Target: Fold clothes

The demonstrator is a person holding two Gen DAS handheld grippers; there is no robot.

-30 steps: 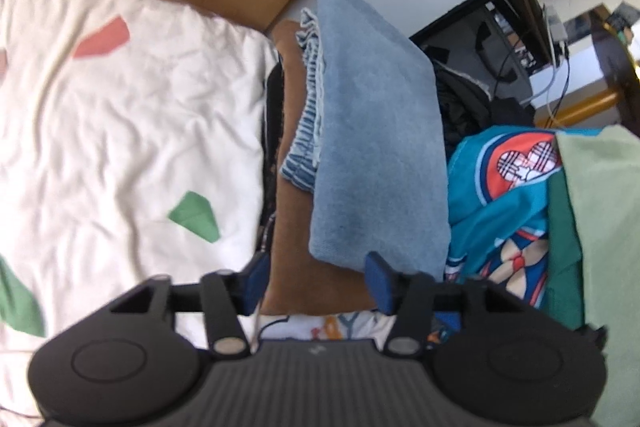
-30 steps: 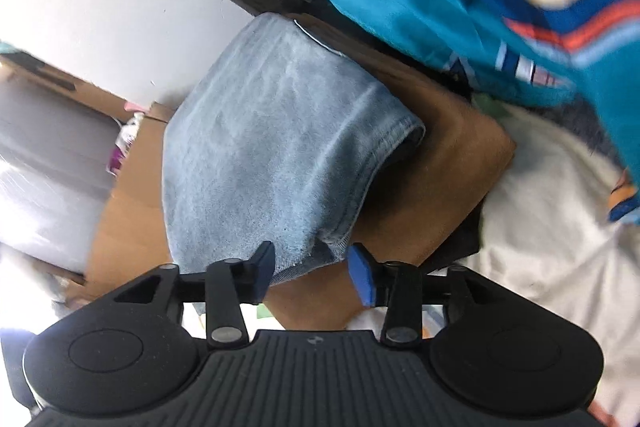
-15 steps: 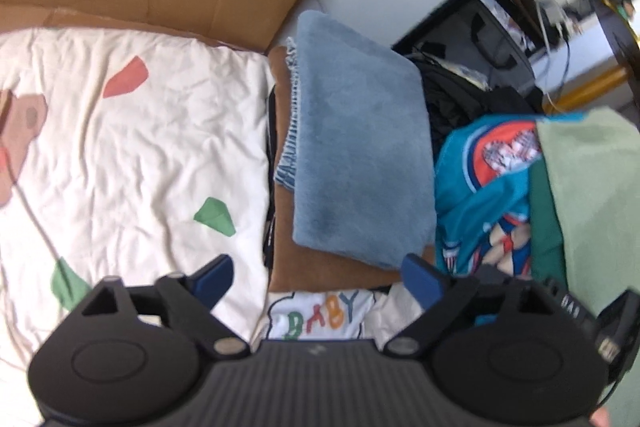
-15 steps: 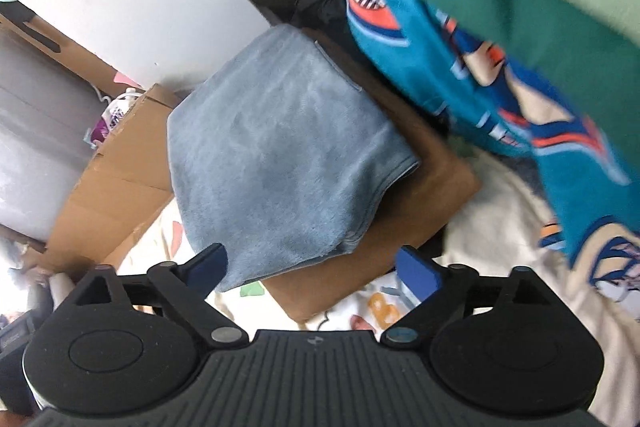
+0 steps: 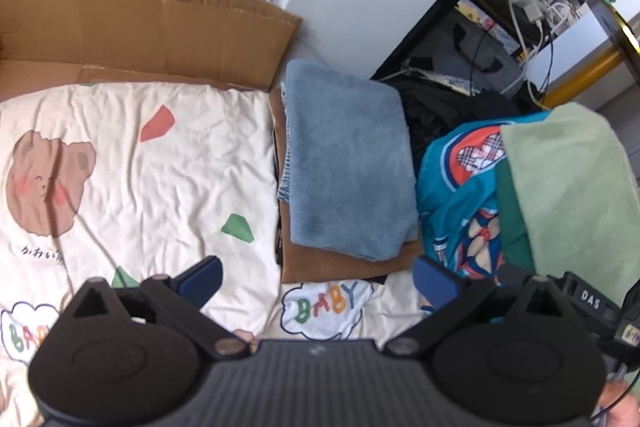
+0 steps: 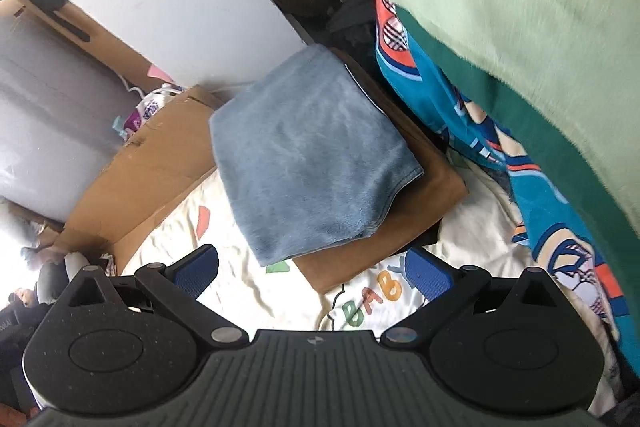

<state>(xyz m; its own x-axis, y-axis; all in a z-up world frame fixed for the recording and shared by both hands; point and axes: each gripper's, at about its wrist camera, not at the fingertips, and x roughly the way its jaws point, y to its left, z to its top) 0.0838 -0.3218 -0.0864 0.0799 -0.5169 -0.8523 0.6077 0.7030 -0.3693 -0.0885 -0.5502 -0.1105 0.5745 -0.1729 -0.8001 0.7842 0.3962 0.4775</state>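
Left gripper (image 5: pixel 316 277) and right gripper (image 6: pixel 312 273) both opening wide, empty. Folded blue towel (image 5: pixel 348 167) overhangs the stack at the sheet's (image 5: pixel 140 179) edge; could slump, or a snag unfolds it.

Your left tongs (image 5: pixel 316 277): jaws opening, splayed wide, blue pads (image 5: pixel 202 277) facing inward, nothing between them. They angle steeply downward, clear of contact.

Your right tongs (image 6: pixel 312 273): jaws opening too, just as wide, blue pads (image 6: pixel 428 277) bare, nothing gripped. Same steep downward tilt, touching nothing.

A sliver of your hand (image 5: pixel 618 407) shows at the lower right corner of the left wrist view.
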